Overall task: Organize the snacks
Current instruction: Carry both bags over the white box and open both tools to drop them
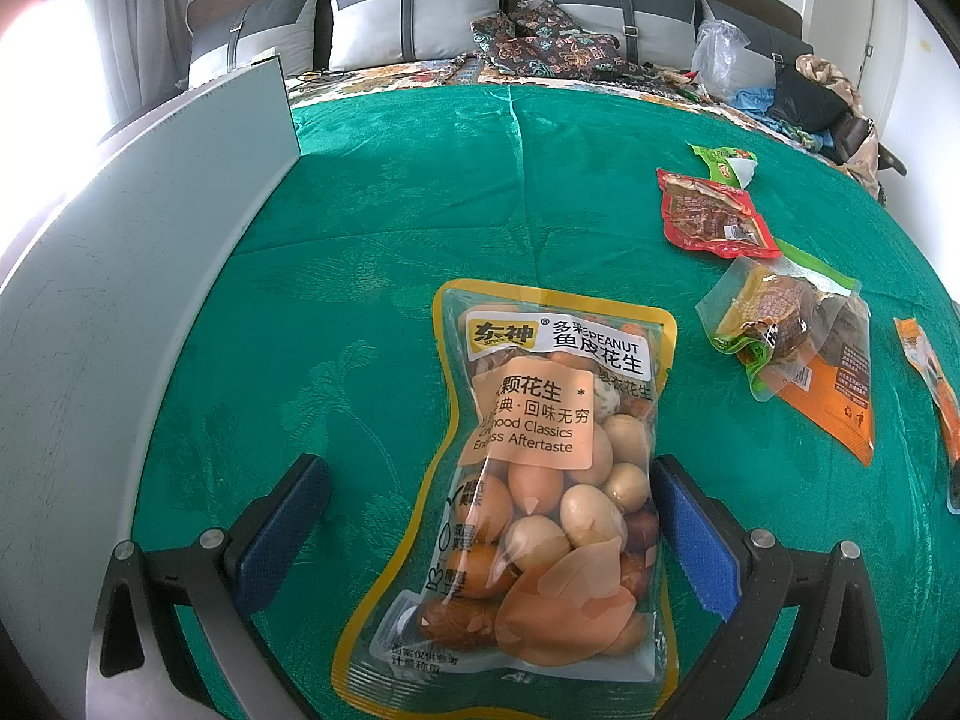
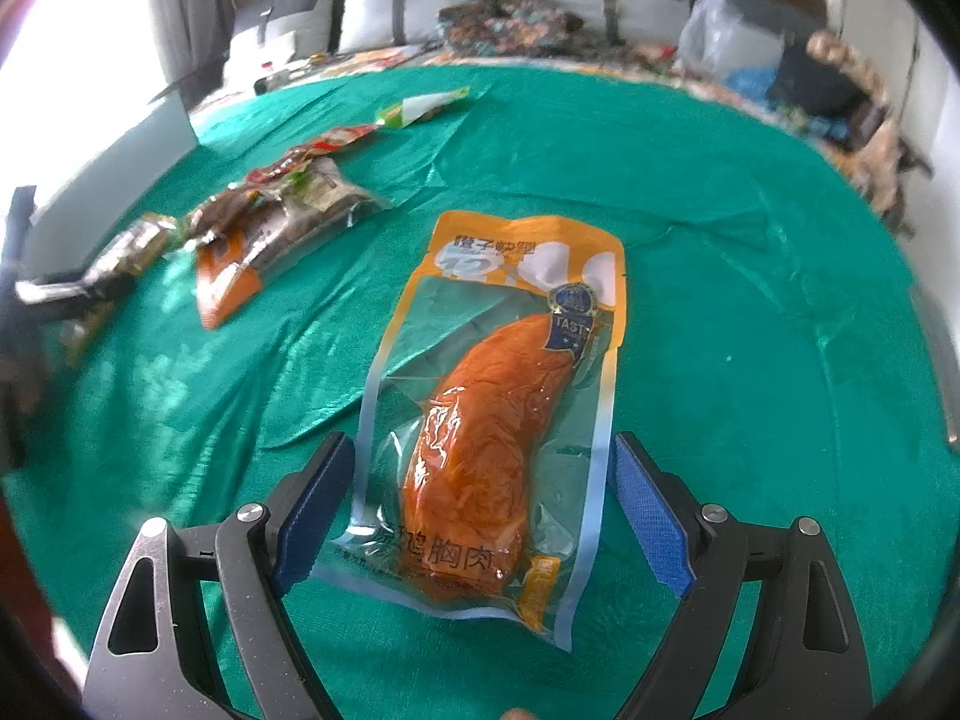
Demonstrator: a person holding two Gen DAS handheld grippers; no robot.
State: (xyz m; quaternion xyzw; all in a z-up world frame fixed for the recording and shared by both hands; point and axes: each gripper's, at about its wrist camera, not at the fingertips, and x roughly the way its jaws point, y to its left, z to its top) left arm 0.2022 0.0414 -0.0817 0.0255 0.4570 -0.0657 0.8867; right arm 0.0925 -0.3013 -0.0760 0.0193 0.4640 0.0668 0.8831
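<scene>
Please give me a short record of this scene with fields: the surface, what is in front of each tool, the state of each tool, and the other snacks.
surface: green tablecloth
left tool: open, fingers on either side of the peanut bag
right tool: open, fingers on either side of the chicken breast pack
other snacks: red packet, green packet, orange packet
left edge: grey-white board

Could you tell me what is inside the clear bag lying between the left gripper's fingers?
Through the peanut bag's clear front, coated peanuts show in cream, tan and reddish brown. The orange label and printed leaf shapes cover some of them, and anything beneath the top layer is hidden.
</scene>
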